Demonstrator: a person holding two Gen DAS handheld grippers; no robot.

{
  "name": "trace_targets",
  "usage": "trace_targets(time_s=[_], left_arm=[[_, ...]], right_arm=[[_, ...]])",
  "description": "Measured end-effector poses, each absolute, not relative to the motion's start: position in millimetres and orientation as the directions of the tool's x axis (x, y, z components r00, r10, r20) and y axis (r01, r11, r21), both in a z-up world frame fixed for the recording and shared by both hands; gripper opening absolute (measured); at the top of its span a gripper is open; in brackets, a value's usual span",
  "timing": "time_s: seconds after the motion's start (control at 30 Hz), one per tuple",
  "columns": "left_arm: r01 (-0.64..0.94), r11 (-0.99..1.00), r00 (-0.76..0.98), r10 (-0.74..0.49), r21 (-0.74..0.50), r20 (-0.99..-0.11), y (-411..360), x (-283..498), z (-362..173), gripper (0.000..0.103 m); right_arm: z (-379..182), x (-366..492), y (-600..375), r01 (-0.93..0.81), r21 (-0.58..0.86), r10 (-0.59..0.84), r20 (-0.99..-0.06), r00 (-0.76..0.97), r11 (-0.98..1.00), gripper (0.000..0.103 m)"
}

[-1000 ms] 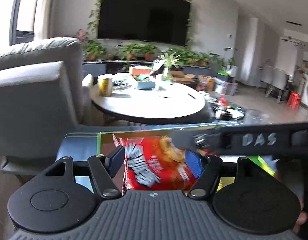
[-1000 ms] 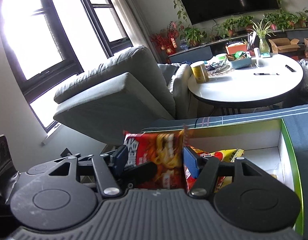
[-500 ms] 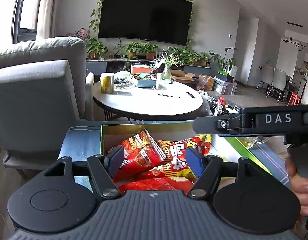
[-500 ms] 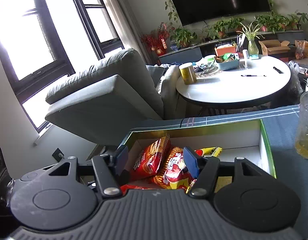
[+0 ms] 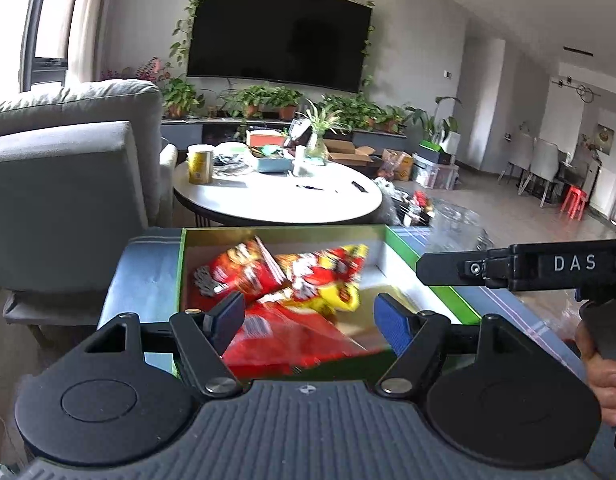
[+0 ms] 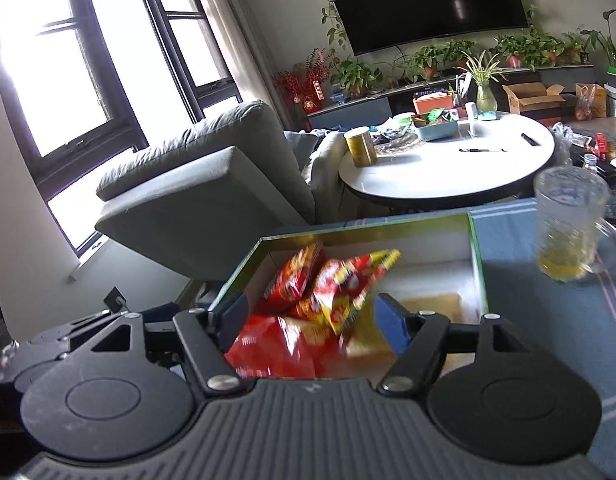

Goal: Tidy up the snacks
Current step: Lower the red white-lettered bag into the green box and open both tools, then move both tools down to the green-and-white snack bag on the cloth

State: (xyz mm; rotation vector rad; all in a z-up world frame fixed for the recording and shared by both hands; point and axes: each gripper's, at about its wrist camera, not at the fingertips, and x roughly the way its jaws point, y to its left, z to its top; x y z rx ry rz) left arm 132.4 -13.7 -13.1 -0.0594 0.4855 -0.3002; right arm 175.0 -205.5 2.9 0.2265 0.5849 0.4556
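A green-rimmed box (image 5: 428, 288) with a white inside lies on the blue cloth and holds three snack bags. They are a red bag (image 5: 243, 272), a red-and-yellow bag (image 5: 328, 276) and a larger red bag (image 5: 283, 340) nearest me. My left gripper (image 5: 310, 316) hovers over the box's near edge, its jaws opening, its pads touching no bag. My right gripper (image 6: 312, 316) hovers over the same box (image 6: 478, 264) above the larger red bag (image 6: 275, 344), jaws opening and apart, gripping nothing. The right tool's black body (image 5: 548, 266) and a hand (image 5: 604, 372) cross the left wrist view.
A glass mug (image 6: 568, 224) of yellow liquid stands on the blue cloth (image 6: 548, 320) right of the box. Beyond are a round white table (image 5: 275, 200) with a yellow tin and clutter, and a grey armchair (image 5: 59, 184) at the left.
Both grippers have drawn back from the box. The red bag that stood between their fingers a second ago now lies in the box with the others.
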Motion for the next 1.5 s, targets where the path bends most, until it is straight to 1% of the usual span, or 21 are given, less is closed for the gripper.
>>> trace_targets(time_s=[0.37, 0.8, 1.17, 1.37, 1.5], left_arm=[[0.327, 0.935, 0.794, -0.352, -0.139, -0.497, -45, 101, -22, 0.069], [0.365, 0.923, 0.749, -0.371, -0.126, -0.55, -73, 87, -31, 0.069], [0.448, 0.885, 0.664, -0.423, -0.125, -0.616, -96, 74, -48, 0.069], [0.49, 0.862, 0.621, -0.449, -0.129, -0.642, -107, 69, -54, 0.069], [0.509, 0.852, 0.598, -0.452, -0.122, -0.662, -113, 69, -59, 0.069]], right_arm=[[-9, 144, -235, -0.316, 0.328, 0.447, -0.502, 0.74, 0.89, 0.067], [-30, 134, -271, -0.257, 0.376, 0.432, -0.52, 0.737, 0.891, 0.067], [-45, 131, -290, -0.226, 0.374, 0.414, -0.565, 0.713, 0.899, 0.067], [-56, 129, -292, -0.218, 0.357, 0.404, -0.612, 0.68, 0.908, 0.067], [-58, 124, -295, -0.238, 0.374, 0.432, -0.611, 0.663, 0.896, 0.067]])
